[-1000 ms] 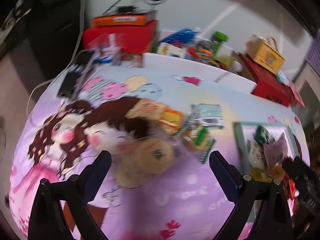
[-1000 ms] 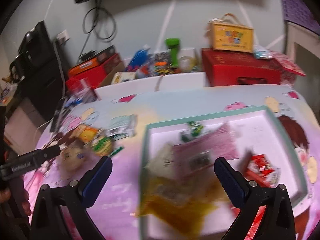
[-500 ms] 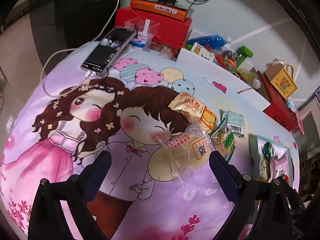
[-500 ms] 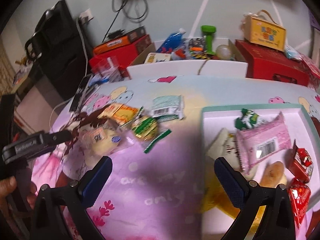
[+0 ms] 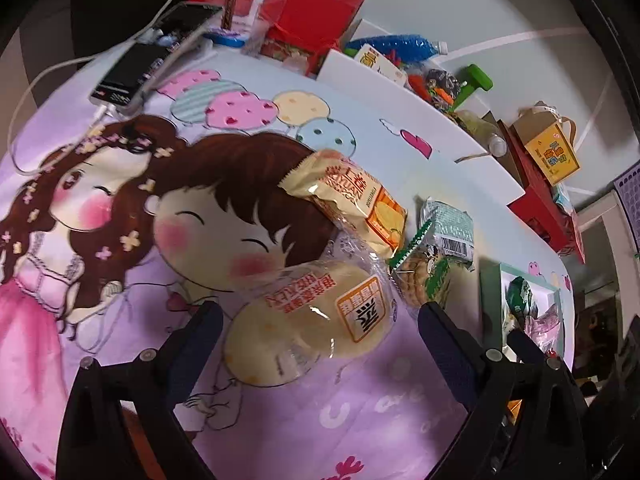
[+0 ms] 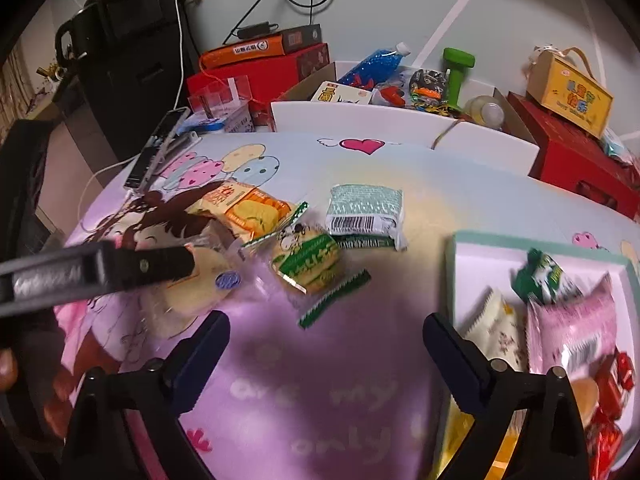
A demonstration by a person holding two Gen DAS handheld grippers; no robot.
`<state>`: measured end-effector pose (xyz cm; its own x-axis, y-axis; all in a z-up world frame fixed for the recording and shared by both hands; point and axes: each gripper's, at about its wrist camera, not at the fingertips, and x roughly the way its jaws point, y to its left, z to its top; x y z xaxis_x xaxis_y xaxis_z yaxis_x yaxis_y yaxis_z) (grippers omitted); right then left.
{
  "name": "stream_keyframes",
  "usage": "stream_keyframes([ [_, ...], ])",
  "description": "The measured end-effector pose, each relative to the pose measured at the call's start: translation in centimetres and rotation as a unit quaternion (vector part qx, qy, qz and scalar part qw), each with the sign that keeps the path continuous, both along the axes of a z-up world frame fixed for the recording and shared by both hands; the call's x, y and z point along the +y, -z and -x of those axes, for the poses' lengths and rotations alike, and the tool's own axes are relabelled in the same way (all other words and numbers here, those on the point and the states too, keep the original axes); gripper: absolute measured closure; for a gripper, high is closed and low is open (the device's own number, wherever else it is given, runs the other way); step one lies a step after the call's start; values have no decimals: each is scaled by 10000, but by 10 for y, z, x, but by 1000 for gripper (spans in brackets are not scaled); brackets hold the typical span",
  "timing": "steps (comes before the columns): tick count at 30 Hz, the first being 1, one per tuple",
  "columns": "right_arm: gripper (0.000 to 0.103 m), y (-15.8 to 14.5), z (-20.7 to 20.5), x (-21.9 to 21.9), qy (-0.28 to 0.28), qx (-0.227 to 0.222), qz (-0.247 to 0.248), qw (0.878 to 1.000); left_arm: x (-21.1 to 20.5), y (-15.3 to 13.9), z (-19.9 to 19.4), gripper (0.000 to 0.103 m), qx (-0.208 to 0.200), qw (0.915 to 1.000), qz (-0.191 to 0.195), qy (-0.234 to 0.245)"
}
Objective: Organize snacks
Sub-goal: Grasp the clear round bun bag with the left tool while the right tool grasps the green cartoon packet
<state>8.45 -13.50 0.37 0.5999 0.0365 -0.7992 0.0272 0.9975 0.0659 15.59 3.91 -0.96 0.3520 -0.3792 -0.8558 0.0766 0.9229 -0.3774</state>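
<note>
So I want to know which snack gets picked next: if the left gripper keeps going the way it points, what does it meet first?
Most likely the clear bag of round pastries, which lies between the open left gripper jaws.

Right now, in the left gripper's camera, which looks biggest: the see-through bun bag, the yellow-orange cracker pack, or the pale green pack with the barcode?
Largest to smallest, as they look:
1. see-through bun bag, though it lies nearest the camera, which flatters it
2. yellow-orange cracker pack
3. pale green pack, partly hidden under another snack
</note>
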Motion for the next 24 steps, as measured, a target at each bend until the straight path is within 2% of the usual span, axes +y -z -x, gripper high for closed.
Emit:
stream_keyframes([
  [9,11,22,-30,0,-24,178,94,9998,-9,19,-8,5,270,9994,197,14],
  [21,14,40,-62,5,-124,385,143,9991,-10,23,-12,6,292,9992,247,-123],
  [22,15,41,-64,5,-125,403,149,9990,-10,23,-12,6,291,9992,238,-133],
  [24,16,43,-67,7,-147,423,164,9989,-9,23,-12,13,295,9992,239,-135],
])
